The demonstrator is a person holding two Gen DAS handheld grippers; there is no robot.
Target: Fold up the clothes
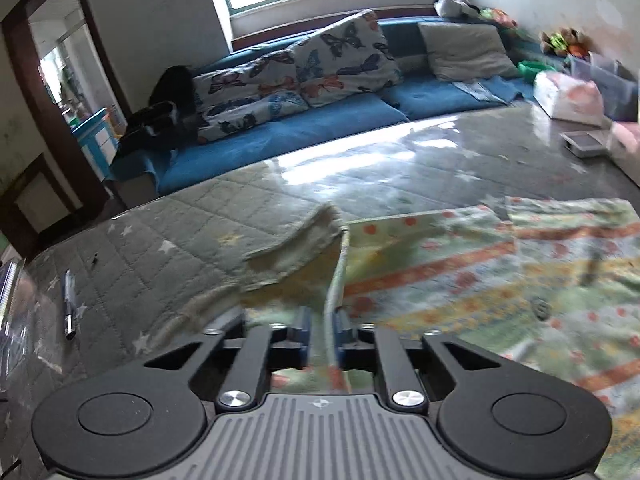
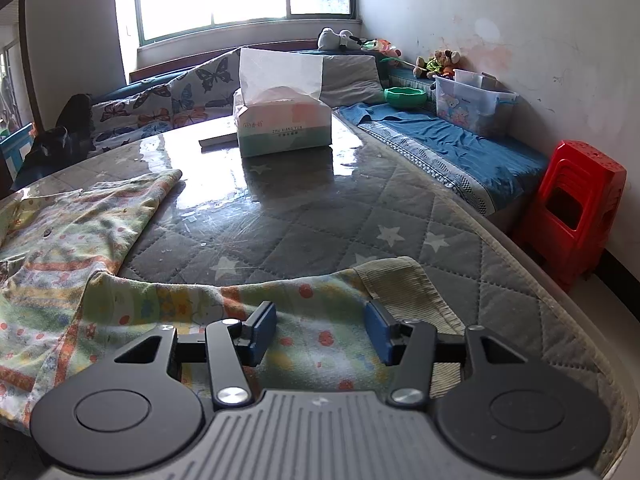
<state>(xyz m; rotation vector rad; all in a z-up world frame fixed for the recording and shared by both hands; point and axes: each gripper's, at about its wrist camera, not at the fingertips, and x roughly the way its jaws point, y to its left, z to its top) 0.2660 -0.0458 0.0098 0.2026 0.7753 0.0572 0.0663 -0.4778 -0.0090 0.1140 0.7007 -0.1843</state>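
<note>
Left gripper (image 1: 324,334) pinches the garment's (image 1: 460,280) sleeve edge, sleeve stretching leftward; right gripper (image 2: 322,330) gapes above the other cuff.

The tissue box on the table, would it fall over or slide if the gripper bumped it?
The tissue box looks like a soft paper pack, so it is probably light. It sits low and wide, so it would likely slide rather than tip, more so on the shiny table cover. The sticking-up tissue would flop.
</note>
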